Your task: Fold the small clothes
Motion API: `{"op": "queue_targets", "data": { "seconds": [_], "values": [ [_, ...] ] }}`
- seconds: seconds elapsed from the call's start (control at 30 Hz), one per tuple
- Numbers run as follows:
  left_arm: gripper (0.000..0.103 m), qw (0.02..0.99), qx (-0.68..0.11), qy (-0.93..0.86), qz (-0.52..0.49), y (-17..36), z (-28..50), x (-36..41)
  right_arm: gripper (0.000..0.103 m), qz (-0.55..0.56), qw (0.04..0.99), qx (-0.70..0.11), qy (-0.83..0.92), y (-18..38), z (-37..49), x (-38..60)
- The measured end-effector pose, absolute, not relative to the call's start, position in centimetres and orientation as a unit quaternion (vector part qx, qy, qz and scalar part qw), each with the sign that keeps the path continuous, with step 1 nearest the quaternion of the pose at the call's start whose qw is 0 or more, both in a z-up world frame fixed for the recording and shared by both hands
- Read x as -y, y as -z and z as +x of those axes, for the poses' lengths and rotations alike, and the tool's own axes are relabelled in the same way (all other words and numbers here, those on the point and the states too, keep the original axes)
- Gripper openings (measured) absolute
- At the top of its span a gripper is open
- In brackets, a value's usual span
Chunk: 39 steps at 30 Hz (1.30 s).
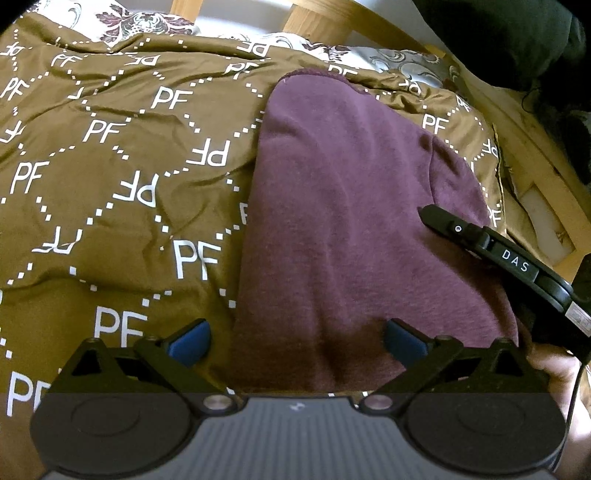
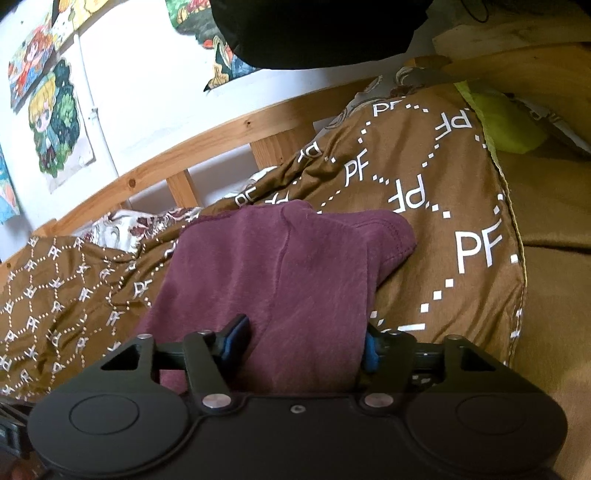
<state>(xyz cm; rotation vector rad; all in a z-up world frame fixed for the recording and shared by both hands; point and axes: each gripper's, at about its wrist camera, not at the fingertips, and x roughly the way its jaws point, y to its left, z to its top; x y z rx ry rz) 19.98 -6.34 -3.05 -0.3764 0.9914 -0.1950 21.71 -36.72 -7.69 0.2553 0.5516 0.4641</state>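
Observation:
A maroon fleece garment (image 1: 343, 206) lies lengthwise on a brown bedspread (image 1: 110, 155) printed with white PF letters. My left gripper (image 1: 297, 343) hovers at the garment's near end, blue pads wide apart, open, with the cloth's left edge running between them. My right gripper (image 2: 301, 345) is at the garment's (image 2: 280, 266) right side. Its pads stand apart with the cloth filling the gap. One finger lies on top of the cloth and the other is tucked at its edge. No squeeze creases show. One right gripper finger (image 1: 498, 254) rests over the garment's right edge.
A wooden bed rail (image 2: 221, 136) runs along the far side, below a white wall with cartoon posters (image 2: 55, 122). A floral sheet (image 1: 140, 22) shows past the bedspread's far edge. A lime-green item (image 2: 509, 125) lies at the right. A hand (image 1: 554, 365) holds the right gripper.

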Motion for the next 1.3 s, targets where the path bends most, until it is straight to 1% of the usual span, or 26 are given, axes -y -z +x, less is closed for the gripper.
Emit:
{"op": "queue_targets", "data": {
  "seconds": [0.03,0.07,0.1,0.13,0.17,0.2,0.23,0.3,0.37,0.4,0.5,0.63,0.77,1.0,1.17,1.23,1.3],
  "values": [
    [0.101,0.859,-0.471,0.096,-0.178,3.0,20.0,6.4,0.047,0.128,0.927,-0.268,-0.229,7.7,21.6,36.7],
    [0.095,0.860,-0.468,0.101,-0.175,2.8,19.9,6.4,0.039,0.132,0.926,-0.267,-0.233,7.7,21.5,36.6],
    [0.086,0.862,-0.464,0.108,-0.170,2.6,19.8,6.5,0.036,0.132,0.926,-0.264,-0.234,7.6,21.3,36.5],
    [0.084,0.864,-0.461,0.114,-0.165,2.4,19.7,6.7,0.032,0.128,0.928,-0.260,-0.233,7.5,21.1,36.3],
    [0.079,0.868,-0.459,0.111,-0.155,2.1,19.6,6.9,0.028,0.122,0.931,-0.256,-0.232,7.4,21.0,36.2],
    [0.071,0.871,-0.457,0.109,-0.145,2.0,19.4,7.0,0.026,0.117,0.933,-0.251,-0.231,7.2,20.8,36.1],
    [0.065,0.874,-0.455,0.106,-0.135,1.8,19.2,7.1,0.023,0.116,0.934,-0.245,-0.230,6.9,20.6,36.0],
    [0.048,0.880,-0.445,0.104,-0.129,1.5,18.6,6.9,0.022,0.116,0.937,-0.238,-0.229,6.4,20.1,35.8],
    [0.039,0.886,-0.433,0.106,-0.128,0.9,18.0,6.4,0.020,0.111,0.941,-0.228,-0.225,5.8,19.3,35.5],
    [0.035,0.889,-0.427,0.108,-0.125,0.6,17.7,6.3,0.020,0.105,0.944,-0.220,-0.224,5.4,18.8,35.3],
    [0.033,0.905,-0.398,0.113,-0.098,-0.6,16.6,6.5,0.019,0.086,0.951,-0.191,-0.227,3.9,17.1,34.5],
    [0.032,0.929,-0.352,0.101,-0.057,-2.3,14.9,6.2,0.019,0.065,0.955,-0.163,-0.240,1.8,15.5,32.5],
    [0.029,0.941,-0.324,0.072,-0.065,-3.6,13.8,3.7,0.018,0.045,0.952,-0.143,-0.268,0.1,15.0,29.2],
    [0.029,0.952,-0.294,-0.007,-0.091,-4.2,12.2,-2.0,0.018,0.013,0.932,-0.122,-0.341,-2.0,15.8,21.1],
    [0.029,0.964,-0.247,-0.061,-0.073,-4.4,9.7,-4.4,0.018,0.005,0.913,-0.104,-0.394,-2.7,15.1,16.1],
    [0.029,0.965,-0.243,-0.077,-0.067,-4.2,9.5,-4.9,0.018,-0.001,0.907,-0.095,-0.411,-3.0,14.6,14.6],
    [0.029,0.959,-0.258,-0.087,-0.076,-3.8,9.7,-5.4,0.018,-0.025,0.904,-0.084,-0.420,-2.9,14.1,13.4]
  ]
}}
